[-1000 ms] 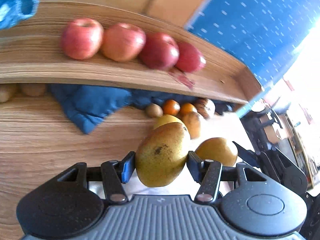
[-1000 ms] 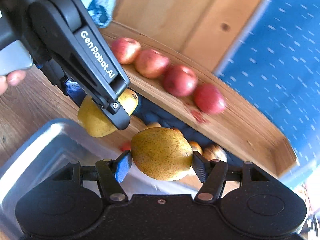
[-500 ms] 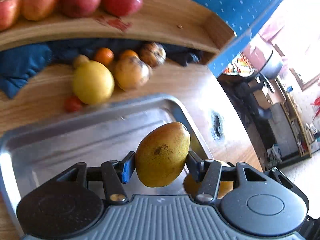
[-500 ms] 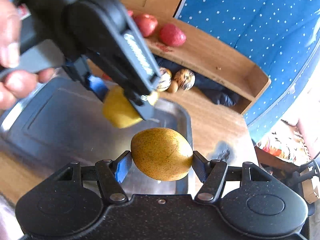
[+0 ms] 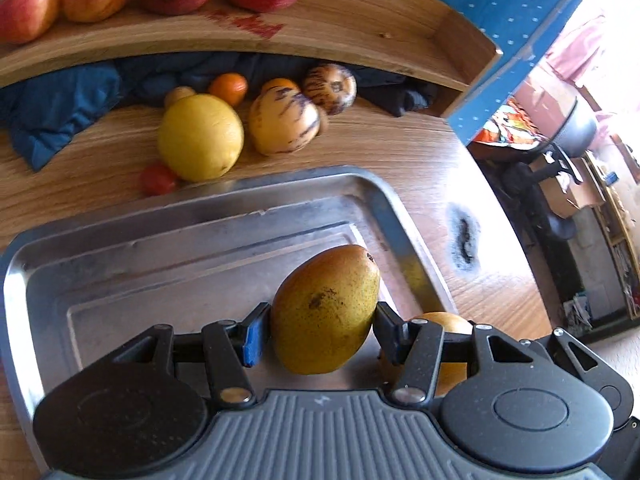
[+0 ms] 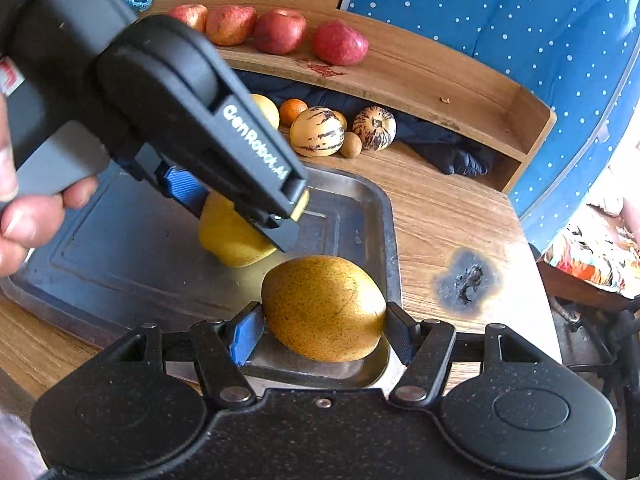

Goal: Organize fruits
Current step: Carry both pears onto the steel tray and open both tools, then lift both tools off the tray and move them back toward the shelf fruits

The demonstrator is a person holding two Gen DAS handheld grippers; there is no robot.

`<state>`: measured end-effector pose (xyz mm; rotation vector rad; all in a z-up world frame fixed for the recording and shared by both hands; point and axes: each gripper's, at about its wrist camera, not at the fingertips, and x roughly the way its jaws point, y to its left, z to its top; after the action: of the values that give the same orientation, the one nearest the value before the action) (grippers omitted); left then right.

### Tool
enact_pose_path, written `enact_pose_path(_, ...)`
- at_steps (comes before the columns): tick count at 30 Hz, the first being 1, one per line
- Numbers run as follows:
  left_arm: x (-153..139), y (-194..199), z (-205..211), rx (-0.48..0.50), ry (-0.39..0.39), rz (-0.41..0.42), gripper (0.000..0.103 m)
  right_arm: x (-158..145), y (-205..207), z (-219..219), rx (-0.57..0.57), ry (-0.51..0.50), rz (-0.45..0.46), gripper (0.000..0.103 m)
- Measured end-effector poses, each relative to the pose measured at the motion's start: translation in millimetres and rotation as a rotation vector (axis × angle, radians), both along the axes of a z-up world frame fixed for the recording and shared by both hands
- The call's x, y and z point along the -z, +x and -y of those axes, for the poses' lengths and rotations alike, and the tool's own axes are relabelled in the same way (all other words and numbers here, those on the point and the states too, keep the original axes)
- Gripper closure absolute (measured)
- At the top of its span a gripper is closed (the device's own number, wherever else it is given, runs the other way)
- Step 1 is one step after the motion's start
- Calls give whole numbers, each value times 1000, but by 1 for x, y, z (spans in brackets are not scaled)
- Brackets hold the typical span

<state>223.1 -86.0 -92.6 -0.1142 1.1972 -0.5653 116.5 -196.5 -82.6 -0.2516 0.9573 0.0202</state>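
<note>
My left gripper [image 5: 320, 330] is shut on a yellow-green pear [image 5: 326, 312] with brown specks, held low over the right part of the steel tray [image 5: 120, 240]. My right gripper [image 6: 322, 326] is shut on a second speckled pear [image 6: 324, 308] over the tray's [image 6: 120, 248] near right corner. The right wrist view also shows the left gripper [image 6: 236, 220] and its pear [image 6: 228, 244] close to the tray floor; I cannot tell if it touches. In the left wrist view the second pear [image 5: 444, 320] peeks out behind the right finger.
Several red apples [image 6: 280, 30] line the wooden shelf [image 6: 440, 76]. Below it lie a big yellow citrus [image 5: 200, 136], two striped melons [image 5: 284, 120], an orange [image 5: 228, 86], a small red fruit [image 5: 158, 178] and blue cloth [image 5: 52, 116]. A burn mark [image 6: 466, 280] scars the table. A hand [image 6: 24, 216] grips the left tool.
Both grippers, each still holding its pear, have swung away from the shelf and come down over the steel tray, closer to its floor than half a second ago.
</note>
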Motion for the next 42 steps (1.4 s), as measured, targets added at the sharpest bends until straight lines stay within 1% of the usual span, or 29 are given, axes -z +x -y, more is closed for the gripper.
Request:
enact_pose_path(4, -1, -2, -2, -26, 1, -17, 43, 1, -1, 4, 14, 37, -21, 36)
enact_pose_path(5, -2, -3, -3, -28, -2, -17, 39, 1, -1, 5, 12, 41, -23, 36)
enact_pose_path(6, -3, -5, -3, -30, -2, -11, 32, 1, -1, 6, 8, 45, -23, 36)
enact_pose_path(9, -11, -12, -7, -42, 8, 15, 23, 0, -6, 9, 11, 62, -18, 35)
enact_pose_path(10, -14, -16, -9, -48, 8, 22, 21, 0, -9, 10, 16, 68, -11, 33)
enact_pose_path(12, -18, -23, -15, -67, 19, 32, 15, -2, -15, 11, 23, 76, 0, 17)
enact_pose_path(13, -20, -28, -19, -77, 31, 36, 14, -4, -18, 13, 29, 90, 4, 14)
enact_pose_path(14, -22, -32, -23, -87, 47, 40, 12, -6, -22, 15, 35, 101, 8, 8)
enact_pose_path(15, -24, -38, -29, -103, 69, 47, 7, -7, -26, 16, 40, 109, 11, 4)
enact_pose_path(17, -28, -50, -39, -138, 104, 72, 2, -9, -34, 19, 47, 109, 22, 2)
enact_pose_path(22, -38, -77, -65, -194, 175, 97, 1, -14, -48, 23, 25, 127, 20, 1)
enact_pose_path(25, -43, -95, -72, -200, 229, 106, 1, -21, -55, 23, -16, 138, 23, 1)
enact_pose_path(29, -43, -116, -80, -221, 335, 107, 1, -21, -59, 20, -63, 126, -19, 1)
enact_pose_path(31, -43, -124, -84, -222, 348, 103, 1, -21, -63, 20, -83, 141, -26, 1)
enact_pose_path(34, -42, -130, -85, -221, 384, 73, 1, -22, -68, 19, -113, 173, -47, 1)
enact_pose_path(38, -39, -128, -79, -200, 463, 34, 1, -26, -73, 18, -146, 203, -57, 1)
enact_pose_path(42, -43, -126, -72, -184, 484, 49, 1, -30, -78, 19, -145, 238, -35, 1)
